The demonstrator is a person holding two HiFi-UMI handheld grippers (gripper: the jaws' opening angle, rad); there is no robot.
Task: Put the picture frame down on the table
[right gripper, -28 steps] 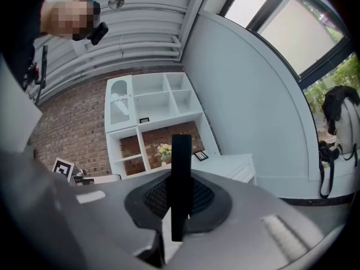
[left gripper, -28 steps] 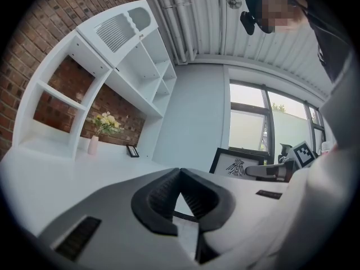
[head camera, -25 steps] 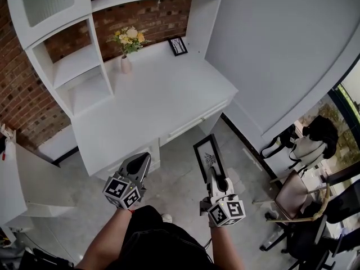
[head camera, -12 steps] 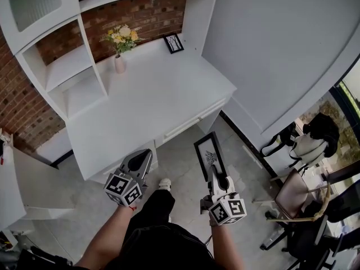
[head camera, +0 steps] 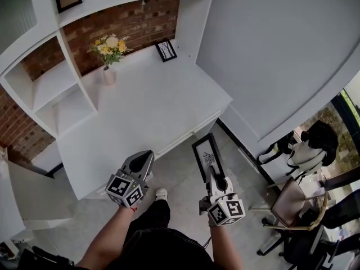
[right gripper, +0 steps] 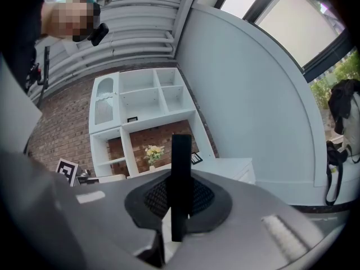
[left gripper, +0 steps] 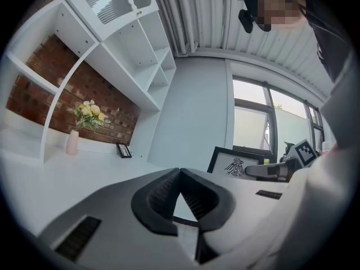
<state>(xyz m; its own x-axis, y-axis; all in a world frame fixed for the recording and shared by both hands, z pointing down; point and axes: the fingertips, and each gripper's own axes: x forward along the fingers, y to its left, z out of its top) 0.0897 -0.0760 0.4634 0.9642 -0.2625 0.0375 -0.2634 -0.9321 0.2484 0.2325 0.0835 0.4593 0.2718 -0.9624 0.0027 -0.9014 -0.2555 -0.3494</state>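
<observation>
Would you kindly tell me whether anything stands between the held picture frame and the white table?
Nothing visible: the picture frame faces bare table; the vase and small frame stand at the back.

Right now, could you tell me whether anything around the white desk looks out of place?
Nothing looks spilled or damaged. Only the picture frame is off the desk: the right gripper holds it upright over the floor. The flower vase stands upright on the desk.
</observation>
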